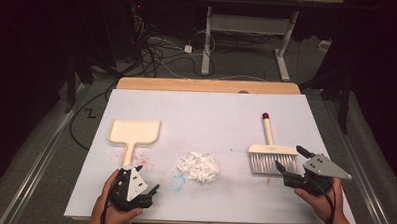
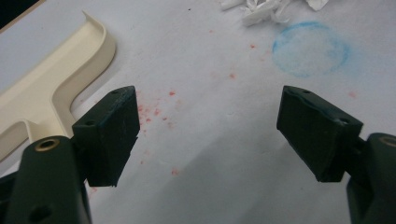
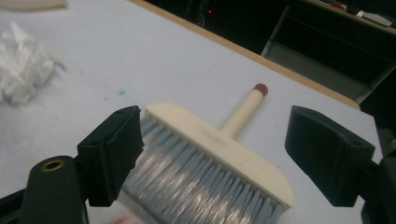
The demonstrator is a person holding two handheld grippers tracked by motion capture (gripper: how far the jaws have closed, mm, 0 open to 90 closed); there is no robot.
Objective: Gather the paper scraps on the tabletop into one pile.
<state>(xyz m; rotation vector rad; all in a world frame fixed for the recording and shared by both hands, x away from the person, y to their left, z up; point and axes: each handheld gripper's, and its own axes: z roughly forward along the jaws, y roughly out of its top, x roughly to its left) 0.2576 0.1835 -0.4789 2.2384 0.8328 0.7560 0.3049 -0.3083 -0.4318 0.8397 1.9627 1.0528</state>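
A cream dustpan (image 1: 134, 132) lies at the left of the white table top, its handle toward me. My left gripper (image 1: 147, 178) rests just to the right of that handle's end, open and empty; the left gripper view shows its jaws wide apart (image 2: 208, 100) over bare table, with the dustpan (image 2: 51, 93) to their left. A cream brush (image 1: 272, 154) with grey bristles and a red-tipped handle lies at the right. My right gripper (image 1: 289, 157) is open at the brush head's right end. In the right gripper view the bristles (image 3: 201, 182) lie between the spread jaws (image 3: 215, 121), unpressed.
A pile of white paper scraps (image 1: 199, 166) sits mid-table between dustpan and brush. A faint blue ring (image 1: 177, 181) and red specks mark the sheet near my left gripper. The table's wooden far edge (image 1: 207, 86) borders a dark floor with cables and desk legs.
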